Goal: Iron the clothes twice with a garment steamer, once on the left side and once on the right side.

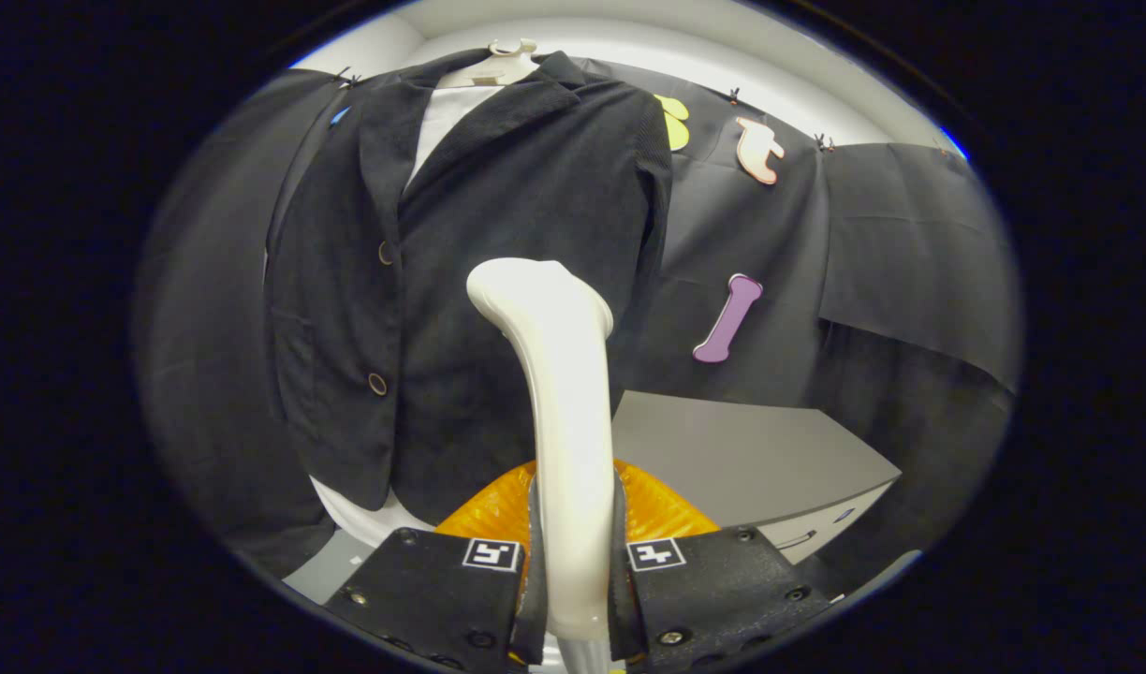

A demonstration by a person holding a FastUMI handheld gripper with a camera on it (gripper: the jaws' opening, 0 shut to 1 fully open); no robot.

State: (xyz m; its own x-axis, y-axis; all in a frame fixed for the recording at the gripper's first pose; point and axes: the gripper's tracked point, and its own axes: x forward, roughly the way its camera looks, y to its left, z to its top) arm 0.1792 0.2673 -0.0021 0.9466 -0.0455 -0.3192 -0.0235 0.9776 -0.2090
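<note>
Tongs (573, 571) pinching the white garment steamer (559, 393) by its handle, head raised just in front of the black jacket (498, 243) near its lower middle, grey bench (751, 459) right of the jacket; best keep head close, stroke evenly down each side.

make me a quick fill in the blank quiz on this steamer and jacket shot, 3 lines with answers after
1. The gripper is shut on the white garment ____.
2. The steamer rises from between the fingers toward a dark ____ on a hanger.
3. The jacket shows two buttons down its ____.
4. Beyond the steamer, beside the jacket, stands a grey ____.

Missing words: steamer; jacket; front; cabinet
</note>
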